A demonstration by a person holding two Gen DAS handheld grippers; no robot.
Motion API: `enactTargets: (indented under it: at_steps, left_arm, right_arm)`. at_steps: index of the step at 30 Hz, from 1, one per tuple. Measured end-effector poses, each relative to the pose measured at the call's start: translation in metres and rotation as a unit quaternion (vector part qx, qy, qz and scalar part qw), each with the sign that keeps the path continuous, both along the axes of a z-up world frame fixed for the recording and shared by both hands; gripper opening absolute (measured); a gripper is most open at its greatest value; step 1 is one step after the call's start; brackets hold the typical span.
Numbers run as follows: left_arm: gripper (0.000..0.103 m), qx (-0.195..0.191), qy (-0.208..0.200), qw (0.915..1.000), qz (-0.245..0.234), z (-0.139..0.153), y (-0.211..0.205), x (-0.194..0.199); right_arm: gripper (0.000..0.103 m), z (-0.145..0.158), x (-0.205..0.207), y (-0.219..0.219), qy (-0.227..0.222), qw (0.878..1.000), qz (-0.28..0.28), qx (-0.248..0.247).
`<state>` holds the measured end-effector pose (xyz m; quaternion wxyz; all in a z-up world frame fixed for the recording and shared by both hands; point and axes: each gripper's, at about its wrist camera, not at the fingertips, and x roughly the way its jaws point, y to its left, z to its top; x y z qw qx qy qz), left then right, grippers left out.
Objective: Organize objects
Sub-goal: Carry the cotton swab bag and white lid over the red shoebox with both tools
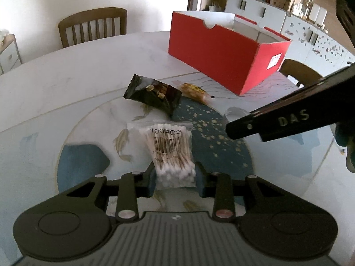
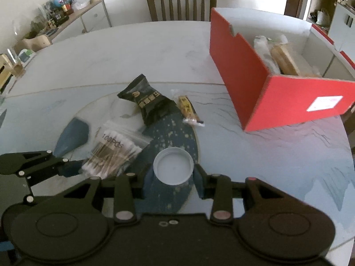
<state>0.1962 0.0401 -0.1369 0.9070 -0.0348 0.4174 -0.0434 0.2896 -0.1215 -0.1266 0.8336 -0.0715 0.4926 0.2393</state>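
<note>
On the round marbled surface (image 1: 77, 71) we have a red box (image 1: 221, 57) at the far right, already holding some packets. Our left gripper (image 1: 175, 179) has its jaws clenched on the swab bag (image 1: 173, 153). Our right gripper (image 2: 173, 175) grasps the white lid (image 2: 173, 168) between its jaws. A black packet (image 2: 150, 104) and a yellow packet (image 2: 188, 108) lie side by side between us and the box.
</note>
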Motion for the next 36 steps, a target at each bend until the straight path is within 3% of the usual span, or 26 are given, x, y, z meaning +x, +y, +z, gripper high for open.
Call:
enactTargets:
  at_steps: [7,15,24,36]
  left_arm:
    - [0.033,-0.015,-0.018,0.9996,-0.017,0.031,-0.011,-0.020]
    - [0.033,-0.024,-0.055,0.9974,-0.040,0.079,-0.034,-0.021]
    - [0.033,-0.025,-0.089,0.9944,-0.050,0.118,-0.064,0.006]
    - [0.034,0.007,-0.106,0.9928,-0.056,0.139,-0.113,0.063]
  right_arm:
    - [0.038,0.031,-0.017,-0.022,-0.005,1.000,0.005,0.019]
    - [0.038,0.073,-0.021,-0.049,-0.042,0.999,0.009,0.033]
    - [0.038,0.101,-0.004,-0.087,-0.079,0.996,0.010,0.029]
    - [0.038,0.116,0.057,-0.137,-0.122,0.992,0.010,0.029]
